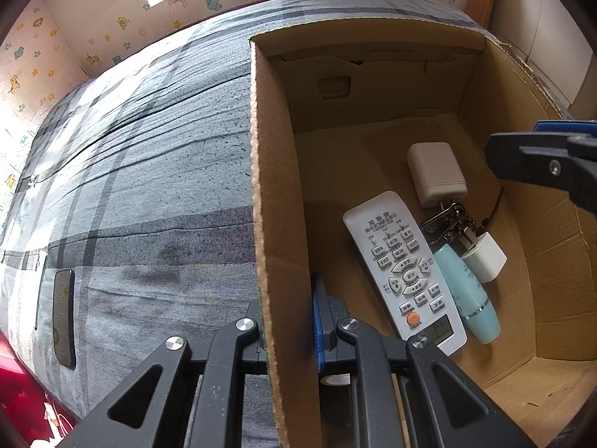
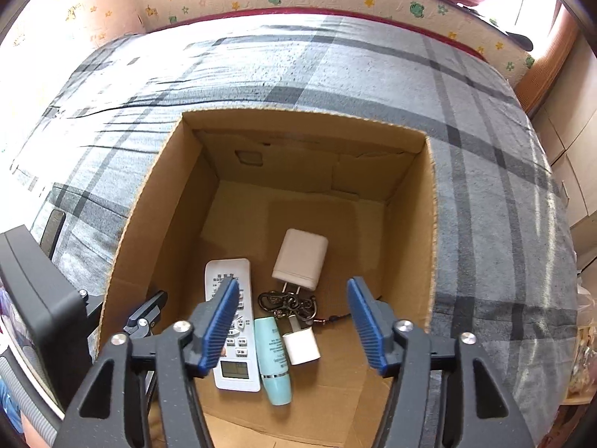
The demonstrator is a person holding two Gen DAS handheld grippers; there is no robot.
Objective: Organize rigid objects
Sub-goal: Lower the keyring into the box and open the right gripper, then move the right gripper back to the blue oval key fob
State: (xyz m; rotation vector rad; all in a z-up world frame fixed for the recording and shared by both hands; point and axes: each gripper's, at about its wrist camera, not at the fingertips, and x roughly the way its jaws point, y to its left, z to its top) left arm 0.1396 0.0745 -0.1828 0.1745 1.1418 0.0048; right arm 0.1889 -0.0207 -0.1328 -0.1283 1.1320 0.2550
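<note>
A big cardboard box (image 2: 433, 224) is sitting on a bed with a grey checked bed cover (image 2: 335, 67). The box is the home for the hard little things, so they are all lying together on its floor.

The left gripper (image 1: 289, 330) is clenched tight on the left wall of the box, with one finger outside and one inside. It looks like it is holding the box so the box is not sliding or tipping on the soft bed while things are going in.

The right gripper (image 2: 293, 323) is hanging over the box with its blue pads wide apart and nothing between them. It is released, and the things are lying free right under it.

Looking down from the right gripper, the white remote control (image 2: 233, 332) is lying flat at about 7 o'clock on the box floor. The pale blue tube (image 2: 274, 360) is lying just beside it, touching it. A small white plug (image 2: 301, 347) is lying against the tube at about 5 o'clock. A bunch of keys (image 2: 289, 304) is sitting in the middle, and a bigger white charger (image 2: 301, 257) is lying at about 12 o'clock, with its pins touching the keys.

A dark phone (image 1: 63, 317) is still lying on the bed, well apart from the box at 9 o'clock in the left view. I think it is waiting to go in next.
</note>
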